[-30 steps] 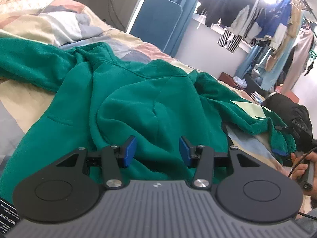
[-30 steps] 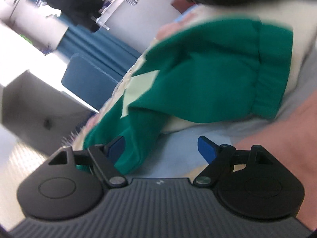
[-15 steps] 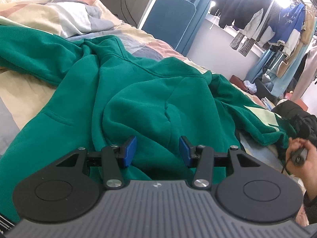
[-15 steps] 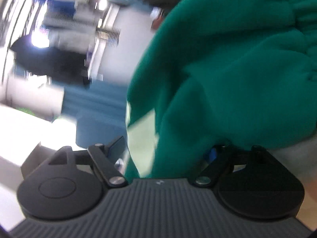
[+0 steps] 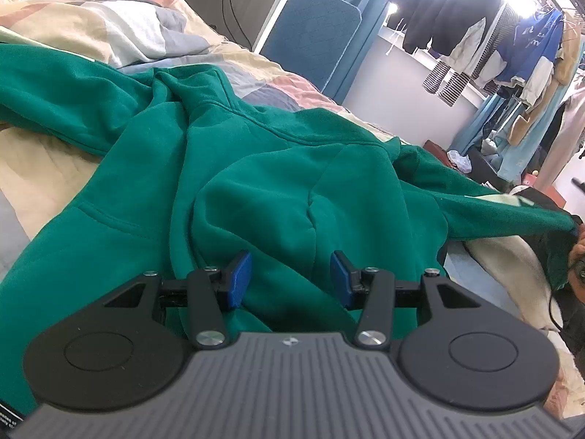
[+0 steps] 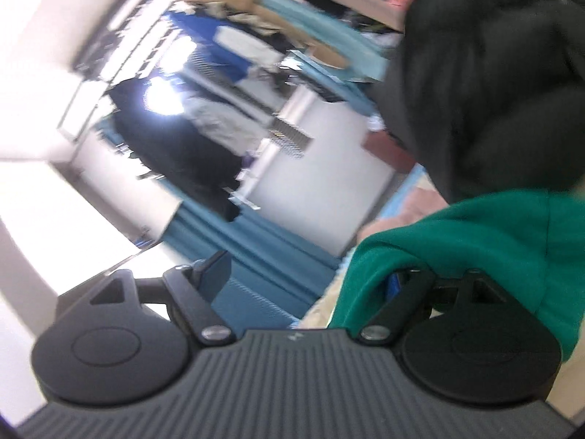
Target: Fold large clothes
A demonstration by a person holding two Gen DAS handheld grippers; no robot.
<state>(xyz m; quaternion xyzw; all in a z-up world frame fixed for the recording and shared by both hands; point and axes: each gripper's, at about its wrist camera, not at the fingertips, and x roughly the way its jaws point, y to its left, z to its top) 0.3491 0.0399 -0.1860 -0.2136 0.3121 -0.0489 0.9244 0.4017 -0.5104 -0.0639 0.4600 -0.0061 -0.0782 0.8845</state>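
A large green hoodie (image 5: 256,183) lies crumpled on the bed, one sleeve stretched out to the right (image 5: 493,208). My left gripper (image 5: 290,278) is open, its blue pads just above the hoodie's bunched hood. My right gripper (image 6: 303,278) is open in a blurred view; the green sleeve end (image 6: 475,234) is draped over its right finger and hangs lifted off the bed. The left finger (image 6: 215,274) is bare. In the left wrist view a hand holds the sleeve end at the far right (image 5: 574,234).
The bed has a patchwork quilt (image 5: 109,25). A blue padded chair (image 5: 314,33) stands behind it. Clothes hang on a rack (image 5: 475,25) at the back right. A black jacket (image 6: 493,73) lies close to the right gripper.
The right gripper has swung up with the sleeve end hooked over its right finger, stretching the sleeve out to the right. The left gripper has stayed open over the hood, drifting slightly.
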